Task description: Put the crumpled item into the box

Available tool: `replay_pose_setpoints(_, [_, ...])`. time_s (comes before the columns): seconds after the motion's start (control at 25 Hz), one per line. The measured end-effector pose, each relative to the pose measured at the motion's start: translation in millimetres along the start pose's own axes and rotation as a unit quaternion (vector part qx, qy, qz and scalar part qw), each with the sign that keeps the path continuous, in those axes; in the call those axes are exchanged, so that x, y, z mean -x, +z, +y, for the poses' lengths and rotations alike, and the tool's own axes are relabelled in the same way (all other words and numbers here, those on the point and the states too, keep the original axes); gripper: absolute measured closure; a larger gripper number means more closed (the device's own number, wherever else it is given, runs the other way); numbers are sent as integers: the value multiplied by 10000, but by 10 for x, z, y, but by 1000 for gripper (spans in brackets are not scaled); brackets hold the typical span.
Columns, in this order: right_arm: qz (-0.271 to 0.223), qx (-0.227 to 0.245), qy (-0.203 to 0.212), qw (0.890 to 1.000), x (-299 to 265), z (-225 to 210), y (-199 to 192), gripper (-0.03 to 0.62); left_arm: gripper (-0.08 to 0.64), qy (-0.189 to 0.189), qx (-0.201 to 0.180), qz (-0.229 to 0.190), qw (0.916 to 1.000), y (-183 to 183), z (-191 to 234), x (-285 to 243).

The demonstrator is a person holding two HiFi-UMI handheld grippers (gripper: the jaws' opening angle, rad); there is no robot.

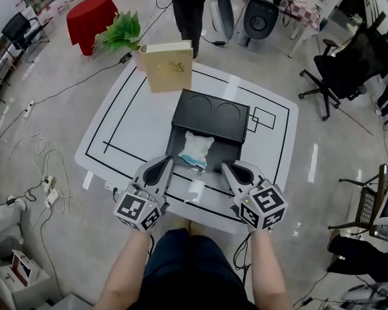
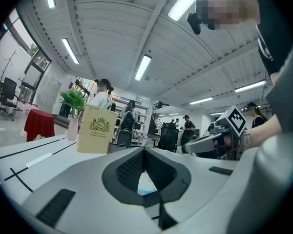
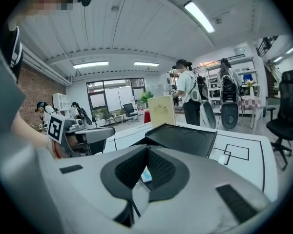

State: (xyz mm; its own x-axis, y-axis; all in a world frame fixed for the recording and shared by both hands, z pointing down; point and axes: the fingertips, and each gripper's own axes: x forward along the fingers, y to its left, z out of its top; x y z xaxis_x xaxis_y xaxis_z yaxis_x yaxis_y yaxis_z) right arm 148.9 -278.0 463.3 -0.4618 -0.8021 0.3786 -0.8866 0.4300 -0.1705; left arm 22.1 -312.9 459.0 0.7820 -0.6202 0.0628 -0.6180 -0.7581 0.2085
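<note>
A crumpled white and pale-blue item (image 1: pixel 196 149) lies inside the open black box (image 1: pixel 235 151), whose lid (image 1: pixel 210 113) is folded back behind it. My left gripper (image 1: pixel 165 162) is shut and empty just off the box's front left corner. My right gripper (image 1: pixel 227 167) is shut and empty at the front right corner. In the left gripper view the jaws (image 2: pixel 144 150) meet, with a bit of the item (image 2: pixel 145 184) showing below them. The right gripper view shows closed jaws (image 3: pixel 147 150) and the black lid (image 3: pixel 183 138) beyond.
A cream book-like box (image 1: pixel 165 66) stands upright at the white mat's far edge, with a green plant (image 1: pixel 119 34) and a red stool (image 1: pixel 90 18) behind it. A person (image 1: pixel 189 5) stands beyond the mat. Office chairs (image 1: pixel 349 70) are at the right, cables on the floor at the left.
</note>
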Motion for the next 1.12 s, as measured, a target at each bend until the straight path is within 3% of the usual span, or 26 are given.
replay_pose_setpoints(1.12, [-512, 46, 30, 9987, 262, 133, 339, 588, 568, -58, -174, -10, 9998, 365, -126, 55])
